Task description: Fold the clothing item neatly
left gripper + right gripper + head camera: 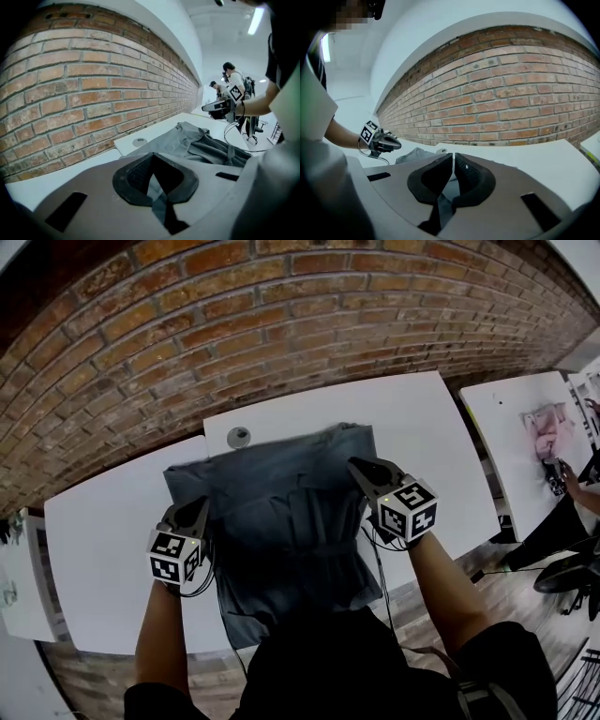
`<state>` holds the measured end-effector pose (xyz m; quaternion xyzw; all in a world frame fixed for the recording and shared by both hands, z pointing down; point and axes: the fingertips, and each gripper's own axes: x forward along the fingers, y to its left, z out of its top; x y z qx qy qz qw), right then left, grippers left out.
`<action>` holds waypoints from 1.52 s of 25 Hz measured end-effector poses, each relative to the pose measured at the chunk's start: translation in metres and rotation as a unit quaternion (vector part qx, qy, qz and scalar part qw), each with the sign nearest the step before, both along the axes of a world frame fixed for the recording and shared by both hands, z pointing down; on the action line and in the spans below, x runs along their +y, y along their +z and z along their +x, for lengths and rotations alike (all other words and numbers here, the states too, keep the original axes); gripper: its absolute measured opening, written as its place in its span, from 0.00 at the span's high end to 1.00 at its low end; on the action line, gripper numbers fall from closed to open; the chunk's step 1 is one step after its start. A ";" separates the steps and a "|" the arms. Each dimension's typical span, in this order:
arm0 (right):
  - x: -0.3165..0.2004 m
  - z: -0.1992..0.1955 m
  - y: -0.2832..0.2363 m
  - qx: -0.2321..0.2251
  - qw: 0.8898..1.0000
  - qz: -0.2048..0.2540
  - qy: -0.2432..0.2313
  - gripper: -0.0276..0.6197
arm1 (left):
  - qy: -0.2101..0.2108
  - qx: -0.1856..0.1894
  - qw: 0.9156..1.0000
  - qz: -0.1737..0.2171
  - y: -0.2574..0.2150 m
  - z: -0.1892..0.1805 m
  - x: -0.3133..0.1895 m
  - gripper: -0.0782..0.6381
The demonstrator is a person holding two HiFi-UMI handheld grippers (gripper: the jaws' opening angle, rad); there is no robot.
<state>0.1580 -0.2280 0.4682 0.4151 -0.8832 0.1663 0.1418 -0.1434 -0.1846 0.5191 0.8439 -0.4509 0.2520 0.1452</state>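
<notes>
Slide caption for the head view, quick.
Left gripper and right gripper each pinch a side of the grey-blue fabric garment on the white table.

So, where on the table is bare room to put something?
Free: the table left of the garment, and the stretch right of it. Behind it, a thin strip with the grommet. Crowded: the middle, where the left gripper and right gripper hold it.

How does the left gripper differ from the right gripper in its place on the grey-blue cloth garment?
The left gripper pinches the left edge of the grey-blue cloth garment; the right gripper pinches its right edge. The right gripper sits nearer the brick wall than the left gripper. Both are shut on fabric.
</notes>
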 end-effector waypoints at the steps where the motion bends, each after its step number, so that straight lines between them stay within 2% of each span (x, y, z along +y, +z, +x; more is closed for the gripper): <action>1: 0.009 0.000 -0.001 -0.007 1.000 0.000 0.009 0.94 | 0.004 -0.002 1.000 0.004 -0.002 -0.001 0.008 0.89; 6: 0.060 -0.007 -0.008 -0.040 0.998 0.000 0.040 0.95 | 0.007 0.002 1.000 0.020 -0.013 -0.012 0.057 0.89; 19: 0.214 -0.029 0.012 -0.001 0.999 -0.024 0.041 0.95 | -0.013 0.008 0.999 0.028 -0.023 -0.045 0.193 0.89; 26: 0.258 -0.020 0.025 0.015 0.999 -0.041 0.031 0.95 | -0.012 0.013 1.000 0.006 -0.003 -0.031 0.247 0.89; 33: 0.286 0.005 0.046 0.042 0.997 -0.063 -0.004 0.95 | -0.043 0.021 0.999 -0.020 0.016 -0.012 0.287 0.89; 38: 0.319 0.026 0.077 0.052 0.993 -0.097 -0.033 0.95 | -0.070 0.043 0.995 -0.060 0.040 0.000 0.328 0.88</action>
